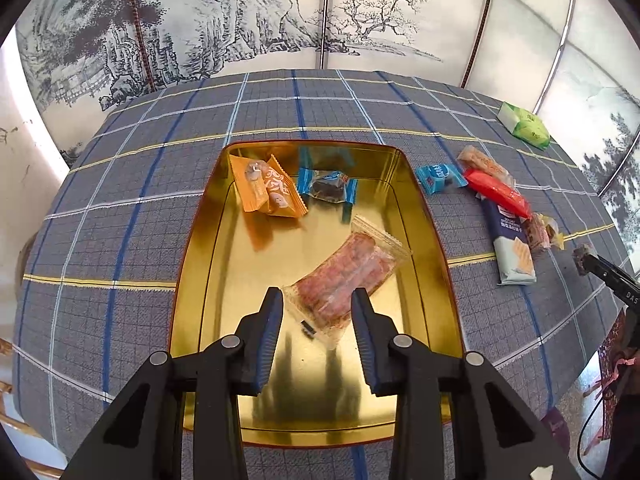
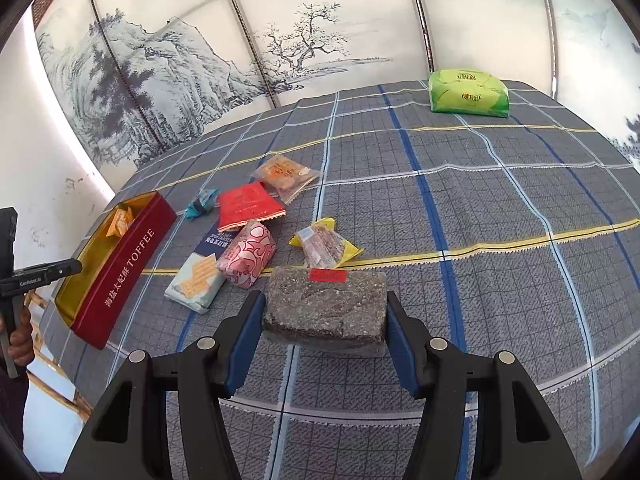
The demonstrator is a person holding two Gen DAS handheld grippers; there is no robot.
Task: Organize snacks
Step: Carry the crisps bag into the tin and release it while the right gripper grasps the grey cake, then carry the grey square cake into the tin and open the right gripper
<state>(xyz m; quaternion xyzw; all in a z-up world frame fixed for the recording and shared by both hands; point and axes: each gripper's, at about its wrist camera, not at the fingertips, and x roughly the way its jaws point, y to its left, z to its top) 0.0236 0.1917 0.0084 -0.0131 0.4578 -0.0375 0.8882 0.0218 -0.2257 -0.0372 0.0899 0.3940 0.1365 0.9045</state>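
A gold-lined red tin [image 1: 430, 248] sits on the plaid cloth; it also shows in the right wrist view [image 2: 120, 264]. Inside lie an orange packet [image 1: 266, 190], a blue-wrapped dark snack [image 1: 328, 186] and a clear pack of reddish bars [image 1: 346, 276]. My left gripper [image 1: 318, 304] hangs open above the tin, its fingers either side of the clear pack's near end. My right gripper [image 2: 326, 312] is shut on a dark speckled block [image 2: 326, 306] with a red label, held above the cloth. Loose snacks lie beside the tin: red packet [image 2: 248, 206], pink packet [image 2: 248, 258], yellow-edged packet [image 2: 326, 246].
A green tissue pack [image 2: 468, 92] lies at the far right of the table. A blue-and-white cracker pack [image 2: 198, 276], a small blue candy [image 2: 200, 208] and a clear orange pack [image 2: 286, 176] lie in the cluster. A painted screen stands behind the table.
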